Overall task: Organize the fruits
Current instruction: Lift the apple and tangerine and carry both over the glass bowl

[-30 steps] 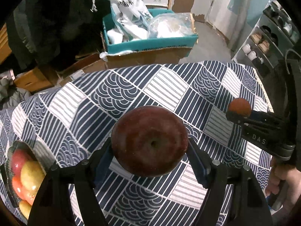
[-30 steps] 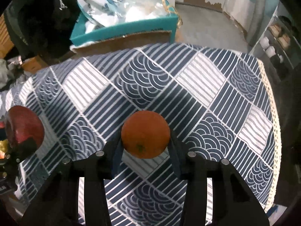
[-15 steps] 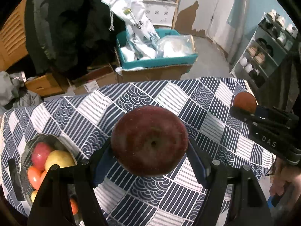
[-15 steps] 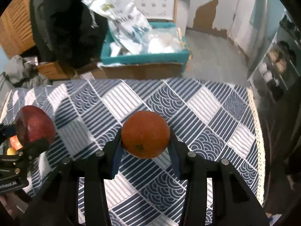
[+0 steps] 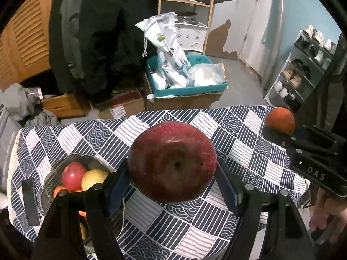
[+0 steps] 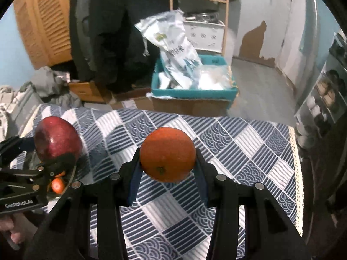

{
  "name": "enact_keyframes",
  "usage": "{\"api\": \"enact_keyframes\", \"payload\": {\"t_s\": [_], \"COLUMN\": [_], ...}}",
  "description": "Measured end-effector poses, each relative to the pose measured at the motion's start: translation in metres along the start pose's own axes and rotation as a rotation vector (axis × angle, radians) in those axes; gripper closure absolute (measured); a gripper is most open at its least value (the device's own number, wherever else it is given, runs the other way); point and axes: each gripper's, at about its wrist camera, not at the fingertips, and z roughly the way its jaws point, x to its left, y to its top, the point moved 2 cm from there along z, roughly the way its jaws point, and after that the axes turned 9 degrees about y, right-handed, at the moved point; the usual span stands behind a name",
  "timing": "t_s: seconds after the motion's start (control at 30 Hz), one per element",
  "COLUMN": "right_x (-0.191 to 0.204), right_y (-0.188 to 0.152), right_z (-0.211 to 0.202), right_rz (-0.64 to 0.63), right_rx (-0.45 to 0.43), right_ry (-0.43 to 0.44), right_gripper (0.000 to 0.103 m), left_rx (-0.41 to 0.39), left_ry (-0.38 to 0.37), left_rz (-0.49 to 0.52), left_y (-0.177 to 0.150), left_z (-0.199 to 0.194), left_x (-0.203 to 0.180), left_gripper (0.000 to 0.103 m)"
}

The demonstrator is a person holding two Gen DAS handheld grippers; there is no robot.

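Glossy smooth red apple (image 5: 172, 162), matt dimpled orange (image 6: 167, 160), woven cloth tablecloth (image 6: 249, 151)

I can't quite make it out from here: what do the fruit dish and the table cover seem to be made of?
The fruit dish looks like clear ribbed glass, or possibly plastic: the pattern beneath shows through its shiny wall. The table cover looks like matte printed cloth, since it drapes over the edge and carries a lace-like trim.

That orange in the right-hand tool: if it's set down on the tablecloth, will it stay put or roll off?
The orange looks nearly round, so it would probably roll once released on the flat tablecloth. Its rind seems firm and dimpled, and the jaws hold it without visible denting, so slipping looks unlikely. The glass bowl would likely keep it in place better.
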Motion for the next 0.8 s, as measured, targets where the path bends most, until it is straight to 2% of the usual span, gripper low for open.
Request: {"api": "enact_keyframes", "payload": {"t_s": [0.5,0.8], "right_x": [0.047,0.075], "right_y": [0.004,0.005], "right_z": [-0.019,-0.004], "right_rz": [-0.049,-0.081], "right_rx": [-0.042,-0.016], "right_ry": [0.085,0.123], "right_gripper": [0.059,0.059], "left_rx": [-0.024,-0.011], "left_ry": [0.049,0.085], "left_rz": [-0.027,-0.067], "left_y": [-0.023,-0.040], "left_z": [-0.027,-0.031], "left_x": [0.046,0.081], "left_gripper": [0.026,0.026]}}
